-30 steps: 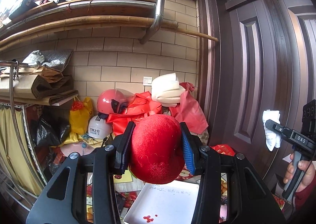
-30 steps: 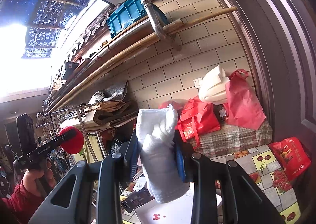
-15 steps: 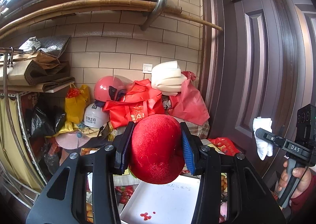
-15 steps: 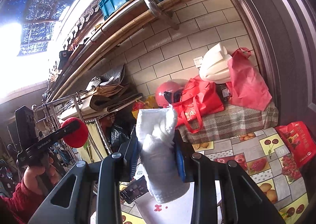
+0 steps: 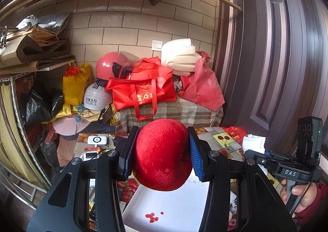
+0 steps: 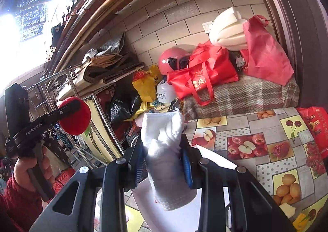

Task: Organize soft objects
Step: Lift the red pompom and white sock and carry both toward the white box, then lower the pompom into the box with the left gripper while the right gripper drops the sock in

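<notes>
Gripping a red plush ball, the left gripper has its two blue-padded fingers clenched on the ball's flanks, and the ball hangs in the air above a white tray that sits on the fruit-patterned tablecloth. The right gripper is likewise clamped, on a rolled white cloth that stands up between its fingers and droops out below them, also held aloft over the near edge of the same tray. Both soft things are therefore off the table, each in its own tool, with the tray the likely place for them. The main risk, as I judge it, lies in the release: the ball is round and springy, so let go from this height it could bounce or roll over the tray's low rim and off toward the clutter of a phone and bags at the table's far side. The cloth is loosely rolled, and its hanging end could catch on a pad and unfurl, or land half over the rim. The two tools also stand near each other, so lowering both at once might make them knock together
</notes>
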Demonstrator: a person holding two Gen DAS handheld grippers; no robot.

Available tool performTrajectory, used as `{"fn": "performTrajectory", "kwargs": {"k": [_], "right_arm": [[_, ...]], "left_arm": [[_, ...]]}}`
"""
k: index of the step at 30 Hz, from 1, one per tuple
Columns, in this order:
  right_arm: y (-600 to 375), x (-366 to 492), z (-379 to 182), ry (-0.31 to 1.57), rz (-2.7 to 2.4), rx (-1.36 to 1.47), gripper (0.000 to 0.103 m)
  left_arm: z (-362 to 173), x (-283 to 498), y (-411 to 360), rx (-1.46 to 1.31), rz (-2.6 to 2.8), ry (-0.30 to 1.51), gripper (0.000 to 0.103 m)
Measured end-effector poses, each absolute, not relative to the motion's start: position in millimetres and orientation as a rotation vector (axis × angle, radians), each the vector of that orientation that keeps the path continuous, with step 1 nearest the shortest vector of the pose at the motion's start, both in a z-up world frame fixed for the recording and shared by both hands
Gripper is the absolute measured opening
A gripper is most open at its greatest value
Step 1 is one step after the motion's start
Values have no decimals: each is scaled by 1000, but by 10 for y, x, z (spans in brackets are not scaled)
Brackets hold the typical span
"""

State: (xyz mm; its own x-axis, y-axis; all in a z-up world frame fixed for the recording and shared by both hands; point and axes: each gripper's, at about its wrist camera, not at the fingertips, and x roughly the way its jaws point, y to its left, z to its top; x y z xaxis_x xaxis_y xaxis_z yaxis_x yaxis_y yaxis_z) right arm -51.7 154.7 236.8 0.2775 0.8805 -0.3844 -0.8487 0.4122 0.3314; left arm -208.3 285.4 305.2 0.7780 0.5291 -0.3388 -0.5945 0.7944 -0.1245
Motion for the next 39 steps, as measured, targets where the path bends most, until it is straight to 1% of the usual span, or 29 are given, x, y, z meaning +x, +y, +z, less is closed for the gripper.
{"fn": "performTrajectory", "kwargs": {"k": [7,11,13,14,15,16,17,18,21,24,28,30,32,33,37,39], "right_arm": [[1848,-292,1660,743,1123,2,32],[1963,-249,1306,834,1108,-43,34],[2022,-249,1161,870,1100,-76,35],[2056,-258,1095,884,1095,-101,38],[2086,-275,1036,893,1088,-128,57],[2091,-299,994,893,1076,-149,73],[2085,-318,955,886,1062,-161,97],[2068,-336,908,874,1042,-167,103],[2111,-418,711,923,1052,-216,103],[2214,-719,608,846,1090,-395,103],[2292,-1055,465,818,1196,-525,103],[2305,-1137,348,851,1208,-571,103],[2285,-1145,200,924,1190,-590,103],[2251,-1149,162,931,1172,-601,103],[2129,-1173,170,937,1155,-614,103],[2022,-1191,271,900,1152,-556,103]], "left_arm": [[1950,-1412,3104,-311,584,520,46],[1384,-1181,3203,-375,584,646,46],[1159,-1117,3248,-423,586,686,48],[1066,-1103,3257,-444,590,700,52],[992,-1092,3254,-455,593,711,66],[939,-1088,3239,-457,602,713,89],[911,-1113,3219,-454,628,708,93],[895,-1162,3214,-456,657,699,98],[862,-1387,3148,-499,716,650,99],[865,-1671,3018,-494,785,595,99],[897,-2025,2894,-520,796,562,99],[904,-2179,2866,-539,808,554,99],[892,-2299,2867,-567,826,555,99],[881,-2351,2868,-580,833,556,99],[879,-2465,2825,-602,844,557,99],[915,-2472,2774,-598,831,549,99]]}}
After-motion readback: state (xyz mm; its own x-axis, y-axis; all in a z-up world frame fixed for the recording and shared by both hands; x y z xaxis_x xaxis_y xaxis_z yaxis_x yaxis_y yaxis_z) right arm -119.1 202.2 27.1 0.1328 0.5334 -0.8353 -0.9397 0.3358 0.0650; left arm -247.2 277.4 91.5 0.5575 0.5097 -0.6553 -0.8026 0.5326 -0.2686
